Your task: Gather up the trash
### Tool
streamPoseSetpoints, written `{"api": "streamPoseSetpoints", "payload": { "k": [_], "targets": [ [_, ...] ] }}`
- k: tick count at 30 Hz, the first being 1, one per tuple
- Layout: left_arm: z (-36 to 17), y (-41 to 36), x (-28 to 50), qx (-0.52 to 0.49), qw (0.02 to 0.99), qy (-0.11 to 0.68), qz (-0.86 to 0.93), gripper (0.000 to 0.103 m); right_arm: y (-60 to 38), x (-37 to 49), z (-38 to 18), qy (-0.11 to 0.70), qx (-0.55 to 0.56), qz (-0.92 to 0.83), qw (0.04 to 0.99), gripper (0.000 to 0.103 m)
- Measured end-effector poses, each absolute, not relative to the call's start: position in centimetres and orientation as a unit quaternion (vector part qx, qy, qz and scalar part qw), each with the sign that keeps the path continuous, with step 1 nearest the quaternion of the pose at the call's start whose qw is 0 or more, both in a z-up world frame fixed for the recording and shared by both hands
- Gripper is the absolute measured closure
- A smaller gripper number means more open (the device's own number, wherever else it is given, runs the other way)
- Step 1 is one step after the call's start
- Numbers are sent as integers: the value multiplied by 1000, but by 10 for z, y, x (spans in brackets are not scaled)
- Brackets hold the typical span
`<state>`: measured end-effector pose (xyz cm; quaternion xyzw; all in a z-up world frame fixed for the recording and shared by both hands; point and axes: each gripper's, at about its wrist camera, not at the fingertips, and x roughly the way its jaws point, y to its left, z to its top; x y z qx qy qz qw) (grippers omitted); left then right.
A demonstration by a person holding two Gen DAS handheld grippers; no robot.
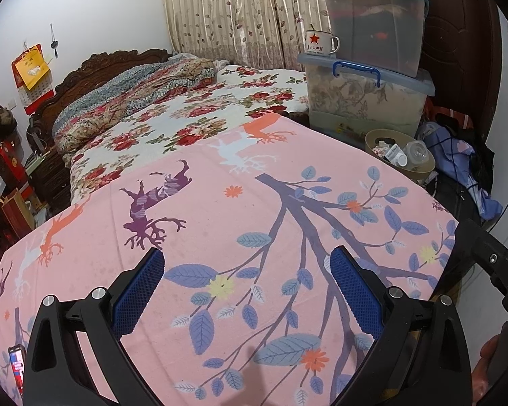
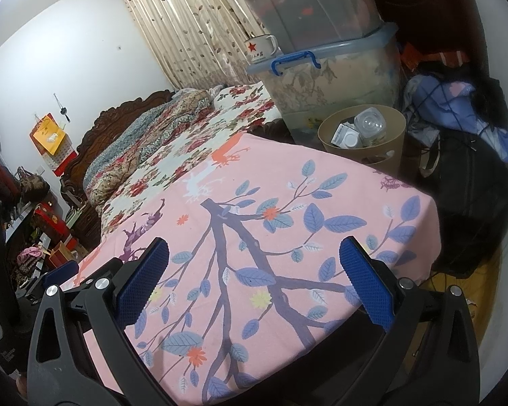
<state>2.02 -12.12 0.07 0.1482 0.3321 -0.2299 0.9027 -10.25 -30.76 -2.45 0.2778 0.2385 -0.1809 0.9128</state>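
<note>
A tan waste bin point(image 1: 401, 157) stands beyond the far right edge of the pink leaf-patterned cloth point(image 1: 220, 237); it also shows in the right wrist view point(image 2: 364, 135). It holds a clear plastic bottle point(image 2: 369, 123) and a small white box point(image 2: 344, 137). My left gripper point(image 1: 247, 260) is open and empty above the pink cloth. My right gripper point(image 2: 254, 253) is open and empty above the same cloth point(image 2: 254, 237), nearer the bin. No loose trash shows on the cloth.
Two stacked clear storage boxes point(image 1: 365, 94) stand behind the bin, with an enamel mug point(image 1: 320, 43) on the lower lid. A floral bed point(image 1: 186, 118) stretches left. Clothes and a black bag point(image 2: 470, 182) lie to the right. A phone point(image 1: 17, 365) lies at the cloth's near left.
</note>
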Motion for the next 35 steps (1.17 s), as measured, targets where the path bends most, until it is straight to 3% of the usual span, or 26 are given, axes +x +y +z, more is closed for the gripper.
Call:
{"api": "streamPoseSetpoints", "payload": {
  "k": [35],
  "targets": [
    [4, -124, 22, 151, 902, 330, -234, 9, -307, -102, -25, 239, 278, -181, 913, 3]
  ]
}}
